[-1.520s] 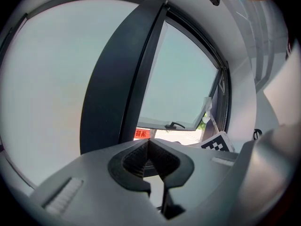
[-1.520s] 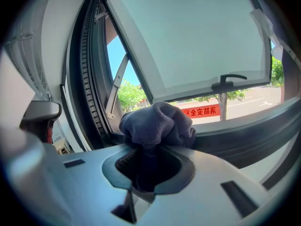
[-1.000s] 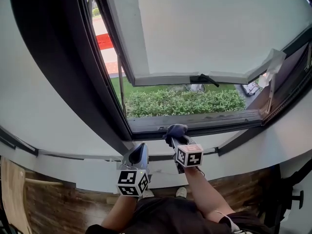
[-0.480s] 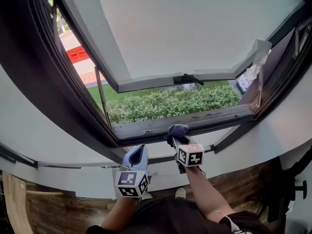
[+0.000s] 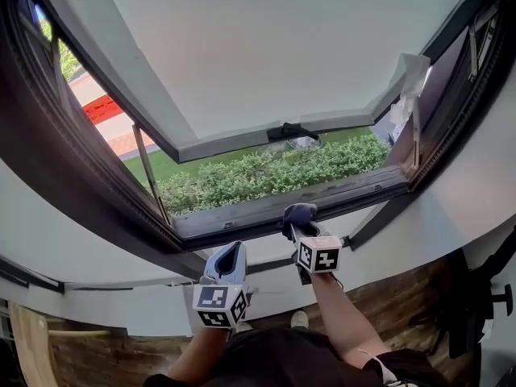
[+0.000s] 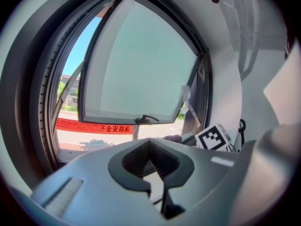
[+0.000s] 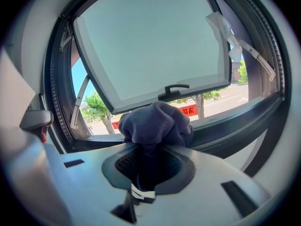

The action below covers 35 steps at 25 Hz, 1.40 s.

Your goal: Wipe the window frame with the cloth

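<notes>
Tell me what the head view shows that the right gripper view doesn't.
Only the head view shows the left gripper, the hedge outside and the wooden floor. Only the right gripper view shows the dark cloth wedged between that gripper's jaws, with a white tag beneath. Both show the right gripper holding the cloth, the open sash with its handle, and the red banner.

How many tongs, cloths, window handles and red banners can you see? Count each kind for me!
tongs: 2, the left tongs and the right tongs
cloth: 1
window handle: 1
red banner: 1
total: 5
</notes>
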Motion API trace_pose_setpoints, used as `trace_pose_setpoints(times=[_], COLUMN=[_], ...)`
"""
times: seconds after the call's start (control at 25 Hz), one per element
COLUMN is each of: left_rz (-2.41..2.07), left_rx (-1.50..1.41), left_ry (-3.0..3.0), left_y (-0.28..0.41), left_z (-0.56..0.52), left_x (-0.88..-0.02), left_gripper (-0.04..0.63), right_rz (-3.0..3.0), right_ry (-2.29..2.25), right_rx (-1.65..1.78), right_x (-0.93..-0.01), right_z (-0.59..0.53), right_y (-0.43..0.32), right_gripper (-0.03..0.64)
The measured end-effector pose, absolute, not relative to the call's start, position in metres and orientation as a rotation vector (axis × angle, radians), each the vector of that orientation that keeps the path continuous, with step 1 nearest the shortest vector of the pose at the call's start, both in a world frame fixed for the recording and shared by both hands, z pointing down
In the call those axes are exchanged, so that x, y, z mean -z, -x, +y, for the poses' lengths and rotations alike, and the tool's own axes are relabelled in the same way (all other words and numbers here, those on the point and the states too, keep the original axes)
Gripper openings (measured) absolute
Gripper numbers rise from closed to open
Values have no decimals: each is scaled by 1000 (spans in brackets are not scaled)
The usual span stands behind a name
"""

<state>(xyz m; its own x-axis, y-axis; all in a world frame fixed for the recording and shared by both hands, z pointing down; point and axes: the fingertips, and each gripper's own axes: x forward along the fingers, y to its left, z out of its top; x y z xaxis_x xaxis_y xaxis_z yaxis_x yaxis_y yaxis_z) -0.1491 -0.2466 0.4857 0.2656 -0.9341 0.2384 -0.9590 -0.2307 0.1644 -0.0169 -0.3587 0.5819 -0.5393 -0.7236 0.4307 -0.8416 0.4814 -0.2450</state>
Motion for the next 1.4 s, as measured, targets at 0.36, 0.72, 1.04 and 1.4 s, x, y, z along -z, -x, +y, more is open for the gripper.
trace_pose_setpoints(times=[0.36, 0.72, 1.04, 1.4], left_rz=[-1701, -1657, -1625, -1606], left_rx=[-152, -158, -165, -160], left_ry=[-2294, -2324, -2344, -2358], left_y=[119, 84, 51, 10], left_z=[-259, -277, -292, -312], left_x=[-488, -491, -496, -501], left_gripper=[9, 9, 9, 9], right_rz=[-2414, -2366, -2321, -2281], right_ry=[-1438, -1503, -1552, -1601], right_rx=[-643, -602, -618, -608], right_x=[-581, -579, -578, -577], right_z=[-378, -396, -415, -437], right_y=[-35, -84, -136, -194], right_gripper=[63, 64, 64, 64])
